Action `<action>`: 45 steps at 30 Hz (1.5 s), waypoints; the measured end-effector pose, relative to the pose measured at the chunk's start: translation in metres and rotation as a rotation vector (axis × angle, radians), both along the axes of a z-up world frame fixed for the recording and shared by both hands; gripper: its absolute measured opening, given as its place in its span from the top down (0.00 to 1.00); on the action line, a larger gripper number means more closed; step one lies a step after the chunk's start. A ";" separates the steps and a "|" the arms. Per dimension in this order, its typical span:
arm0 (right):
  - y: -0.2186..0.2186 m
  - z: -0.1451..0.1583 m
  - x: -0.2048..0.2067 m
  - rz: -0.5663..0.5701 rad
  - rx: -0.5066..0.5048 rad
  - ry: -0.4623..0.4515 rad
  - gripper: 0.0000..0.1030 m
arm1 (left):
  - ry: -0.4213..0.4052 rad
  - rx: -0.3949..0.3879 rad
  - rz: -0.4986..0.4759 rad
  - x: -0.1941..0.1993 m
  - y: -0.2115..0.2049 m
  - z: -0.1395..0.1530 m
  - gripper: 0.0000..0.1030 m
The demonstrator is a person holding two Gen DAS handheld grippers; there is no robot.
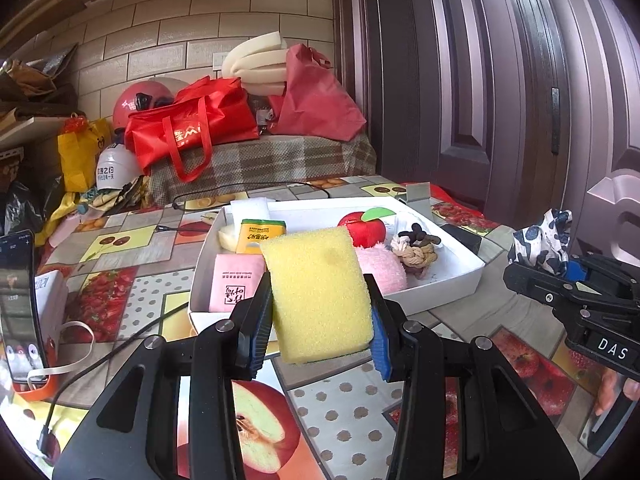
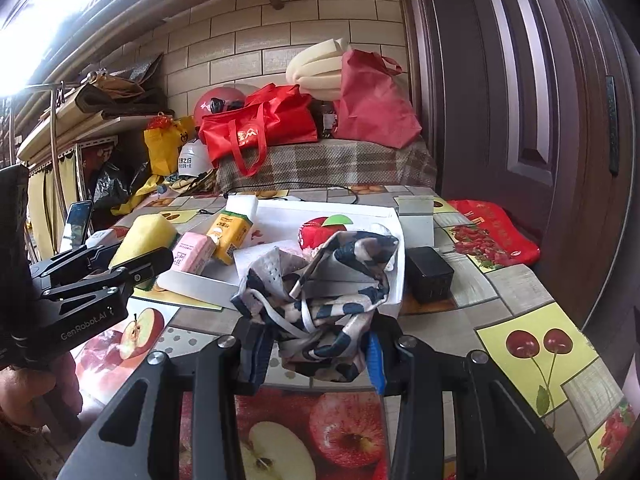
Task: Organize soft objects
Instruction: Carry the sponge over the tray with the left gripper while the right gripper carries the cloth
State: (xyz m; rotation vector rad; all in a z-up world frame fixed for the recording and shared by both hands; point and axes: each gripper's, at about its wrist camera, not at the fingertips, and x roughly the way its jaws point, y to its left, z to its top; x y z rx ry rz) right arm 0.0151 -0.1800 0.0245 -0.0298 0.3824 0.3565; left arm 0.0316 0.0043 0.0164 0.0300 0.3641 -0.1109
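Note:
My left gripper [image 1: 318, 320] is shut on a yellow sponge [image 1: 320, 292], held above the table in front of the white tray [image 1: 444, 286]. My right gripper [image 2: 316, 344] is shut on a crumpled blue-and-white patterned cloth [image 2: 320, 288], also lifted near the tray's front edge. In the tray [image 2: 192, 278] lie a red plush apple [image 1: 364, 230], a pink fluffy ball [image 1: 382, 270], a knotted rope toy [image 1: 414, 250], a pink tissue pack [image 1: 236, 286] and a yellow tissue pack [image 1: 260, 234]. From the left wrist view the right gripper [image 1: 532, 266] shows with the cloth [image 1: 544, 240]; the left gripper [image 2: 132, 258] with the sponge [image 2: 144, 238] shows in the right wrist view.
A phone on a stand [image 1: 18, 308] with a cable stands at the table's left. A black box [image 2: 430, 274] sits right of the tray. Red bags [image 1: 192, 128], helmets and foam sit on a plaid bench behind. A dark door [image 1: 500, 80] is at the right.

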 end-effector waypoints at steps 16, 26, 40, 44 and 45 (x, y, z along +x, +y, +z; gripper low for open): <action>0.025 -0.001 0.020 0.022 -0.011 0.015 0.62 | 0.024 -0.018 0.060 0.018 0.022 -0.001 0.60; 0.014 -0.004 0.077 -0.062 0.041 0.083 0.62 | 0.062 -0.054 0.101 0.072 0.049 -0.003 0.60; 0.056 -0.004 0.145 -0.022 -0.009 0.099 0.62 | 0.177 0.016 0.032 0.137 0.017 -0.010 0.60; 0.065 -0.004 0.148 -0.023 -0.028 0.096 0.60 | 0.195 0.039 0.029 0.142 0.012 -0.012 0.59; 0.066 -0.004 0.147 -0.025 -0.033 0.090 0.60 | 0.203 0.044 0.025 0.143 0.011 -0.013 0.58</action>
